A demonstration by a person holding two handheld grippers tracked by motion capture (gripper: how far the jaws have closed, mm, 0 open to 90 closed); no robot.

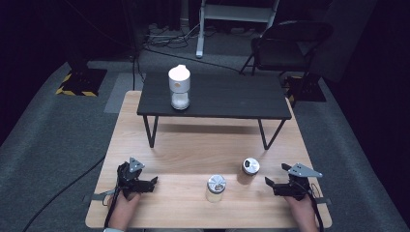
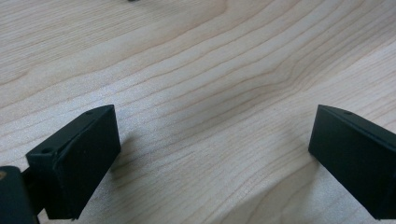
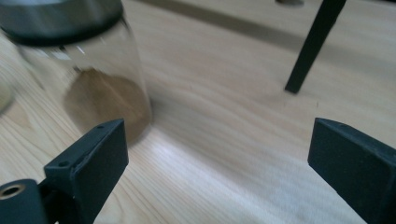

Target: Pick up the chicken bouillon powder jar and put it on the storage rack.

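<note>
Nearest the high camera, two forearms are coming in over the near edge of a pale wooden counter [image 1: 193, 145], each hand holding a black two-jaw gripper. The right gripper [image 1: 269, 184] is lying low at the near right, its jaws standing wide apart with nothing between them, and it is pointing left toward a glass jar with brown powder [image 1: 249, 170]. In the right gripper view that same jar [image 3: 100, 88] is sitting just ahead of one jaw, slightly blurred, showing a dark lid band and a heap of brown powder at its bottom; the jaws are not touching it.

A little nearer and further left, close to the middle of the near edge, a second glass jar [image 1: 215, 187] with a metal lid is standing upright, apart from the first. The left gripper [image 1: 153, 182] is resting at the near left, well apart from both jars, its jaws also wide apart; its own view is showing bare wood grain between them.

Further back, a small black raised shelf [image 1: 232, 101] on thin legs is standing on the far half of the counter, and a white grinder-like container [image 1: 179, 87] is standing on its left part. Beyond it, a dark folding chair [image 1: 290, 43] is sitting on the grey floor.

Judging by this, the work is at its very start: no jar is grasped yet, and the reach, the grip and any move are all left to do.
</note>
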